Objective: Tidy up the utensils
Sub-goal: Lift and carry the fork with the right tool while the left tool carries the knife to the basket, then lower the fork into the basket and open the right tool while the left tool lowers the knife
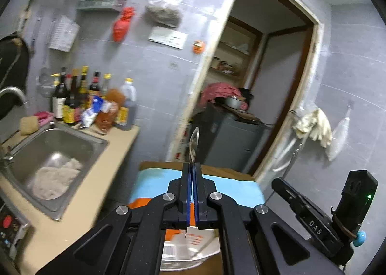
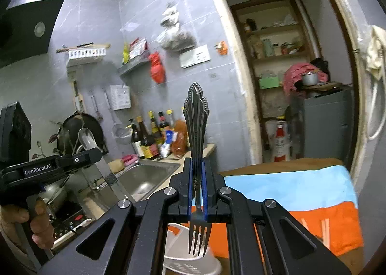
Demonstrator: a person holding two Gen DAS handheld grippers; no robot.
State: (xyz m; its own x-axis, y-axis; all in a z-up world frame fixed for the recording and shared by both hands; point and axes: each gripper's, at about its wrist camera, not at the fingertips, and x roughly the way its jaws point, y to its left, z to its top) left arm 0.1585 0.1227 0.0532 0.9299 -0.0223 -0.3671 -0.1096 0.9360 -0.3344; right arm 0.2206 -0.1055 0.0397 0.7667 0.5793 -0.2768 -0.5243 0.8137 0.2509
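Holding, right tool (image 2: 197, 173): fork (image 2: 196, 135), tines down over white cup (image 2: 193, 263)
Left tool (image 1: 192, 173): clamped on spoon (image 1: 193, 147), edge-on, above white cup (image 1: 190, 253)
Sink (image 1: 96, 144): crumpled cloth (image 1: 54, 178) inside

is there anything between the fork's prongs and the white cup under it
Nothing visible. The right gripper holds the fork upright, prongs down, right above the open mouth of the white cup. Only air shows between them.
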